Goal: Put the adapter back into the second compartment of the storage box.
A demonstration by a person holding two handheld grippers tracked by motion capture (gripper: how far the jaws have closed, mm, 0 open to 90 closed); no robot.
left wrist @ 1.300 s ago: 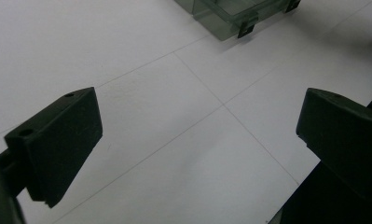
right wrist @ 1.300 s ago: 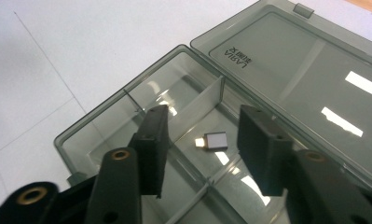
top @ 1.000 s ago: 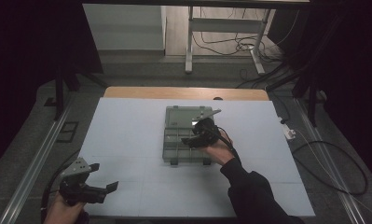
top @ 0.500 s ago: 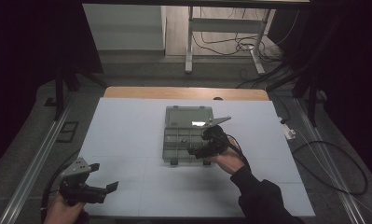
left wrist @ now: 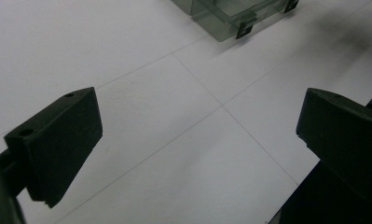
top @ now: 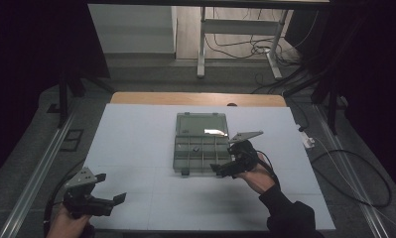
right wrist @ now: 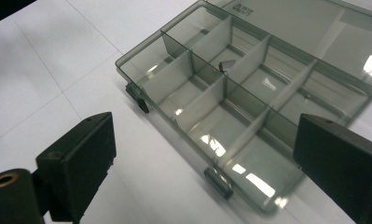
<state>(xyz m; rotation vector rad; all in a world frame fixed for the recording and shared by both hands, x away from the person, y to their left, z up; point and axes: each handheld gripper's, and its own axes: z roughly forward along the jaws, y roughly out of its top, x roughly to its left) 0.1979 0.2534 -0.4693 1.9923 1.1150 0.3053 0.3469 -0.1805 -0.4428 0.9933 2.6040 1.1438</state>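
- A clear smoke-tinted box [top: 201,144] lay open near the middle of the white table [top: 136,148], its lid folded flat on the far side.
- The box tray was split by partitions into small compartments; in the right gripper view, a small dark piece [right wrist: 227,64] sat in one of the middle compartments.
- Two dark latches [right wrist: 218,181] stood out from the near wall of the box.
- The right gripper [top: 224,168] was held just off the near right corner of the box, apart from it, jaws pointing left along the near wall.
- Its jaws had just been opening and stood spread wide with nothing between them; in the right gripper view, the box lay beyond and between the two pads [right wrist: 83,156], untouched.
- The person's right hand [top: 257,176] gripped the tool from behind, the dark sleeve [top: 290,218] entering from the bottom edge.
- The left gripper [top: 117,200] was held over the near left part of the table, well apart from the box.
- Its jaws also stood spread wide and empty; in the left gripper view, bare table showed between the pads [left wrist: 62,140], with a corner of the box at the top edge.
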